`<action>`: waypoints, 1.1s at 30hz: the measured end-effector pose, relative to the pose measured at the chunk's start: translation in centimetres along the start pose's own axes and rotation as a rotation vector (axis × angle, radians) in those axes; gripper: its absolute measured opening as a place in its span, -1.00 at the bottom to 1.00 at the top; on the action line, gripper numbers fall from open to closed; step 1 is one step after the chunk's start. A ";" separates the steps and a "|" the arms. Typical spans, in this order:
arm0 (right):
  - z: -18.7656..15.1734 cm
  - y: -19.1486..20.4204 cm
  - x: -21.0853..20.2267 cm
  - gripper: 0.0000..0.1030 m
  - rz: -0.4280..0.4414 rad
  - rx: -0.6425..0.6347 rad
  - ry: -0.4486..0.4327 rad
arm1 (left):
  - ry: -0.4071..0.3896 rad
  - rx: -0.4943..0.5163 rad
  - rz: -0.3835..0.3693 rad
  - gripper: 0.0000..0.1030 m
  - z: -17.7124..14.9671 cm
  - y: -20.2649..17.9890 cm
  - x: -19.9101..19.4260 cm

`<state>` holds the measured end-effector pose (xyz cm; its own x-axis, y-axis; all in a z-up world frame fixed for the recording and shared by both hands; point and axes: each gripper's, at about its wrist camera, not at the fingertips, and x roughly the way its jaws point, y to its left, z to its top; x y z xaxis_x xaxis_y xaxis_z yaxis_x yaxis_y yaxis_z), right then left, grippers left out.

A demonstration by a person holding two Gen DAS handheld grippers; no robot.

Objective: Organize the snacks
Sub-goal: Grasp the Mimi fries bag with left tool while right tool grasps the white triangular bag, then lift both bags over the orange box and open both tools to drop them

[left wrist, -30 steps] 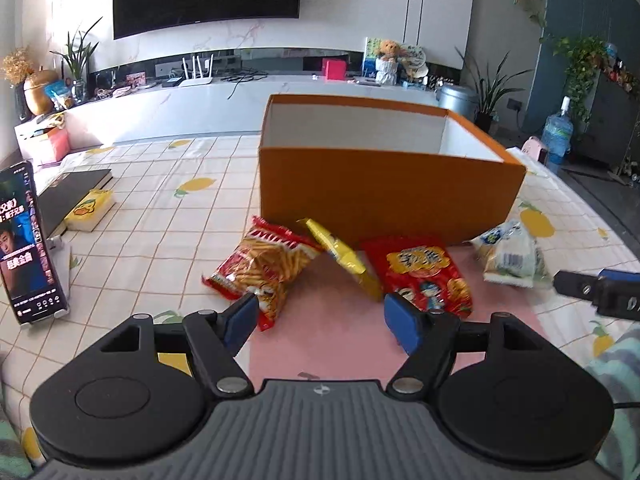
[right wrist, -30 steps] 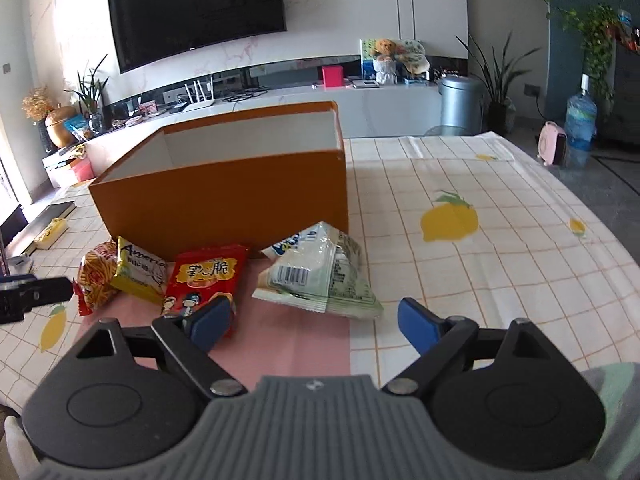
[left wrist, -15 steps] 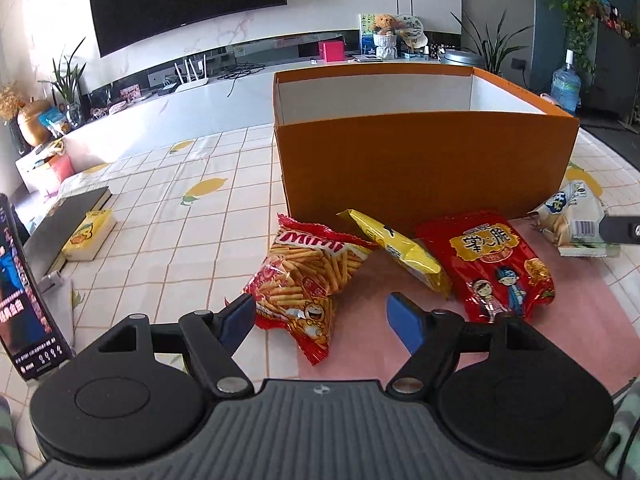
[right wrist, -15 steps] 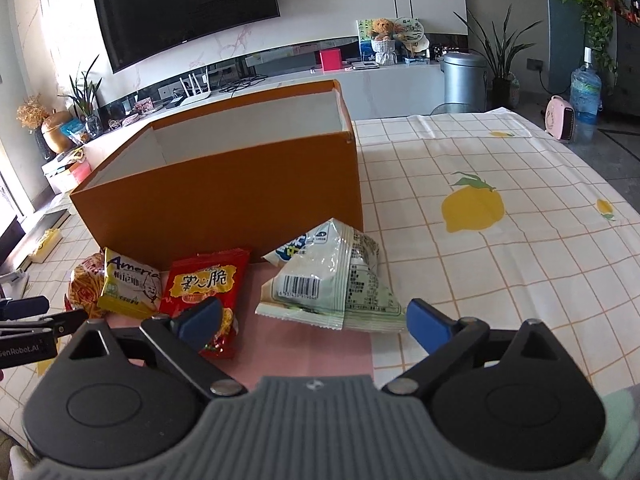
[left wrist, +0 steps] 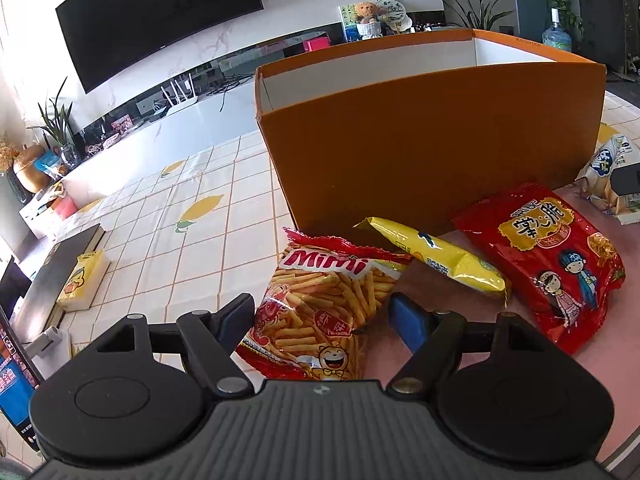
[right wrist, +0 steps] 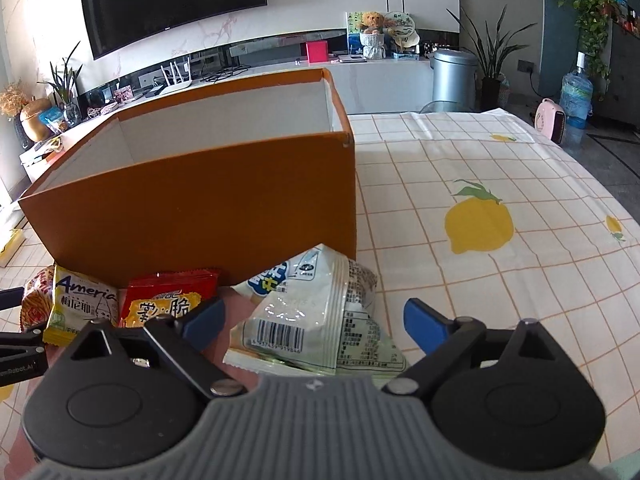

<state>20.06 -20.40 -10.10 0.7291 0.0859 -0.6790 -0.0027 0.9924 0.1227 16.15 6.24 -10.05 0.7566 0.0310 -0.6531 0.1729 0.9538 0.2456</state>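
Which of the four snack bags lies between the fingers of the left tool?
The Mimi bag, the leftmost one, red with printed fries; the other three lie farther right.

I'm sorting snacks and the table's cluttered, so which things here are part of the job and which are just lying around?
Part of the job:
Mimi fries bag
yellow packet
red snack bag
pale green bag
orange box
left gripper and right gripper, both open

Just lying around:
yellow tissue pack
dark book
phone
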 end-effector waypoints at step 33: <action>-1.4 1.0 -0.3 -0.09 0.027 -0.094 0.075 | 0.059 -0.237 -0.019 0.02 -0.8 1.3 -3.7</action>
<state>18.88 -19.30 -10.77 0.6745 0.1160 -0.7291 -0.0888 0.9932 0.0758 13.03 7.61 -7.89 0.7155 0.0233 -0.6982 0.0286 0.9976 0.0626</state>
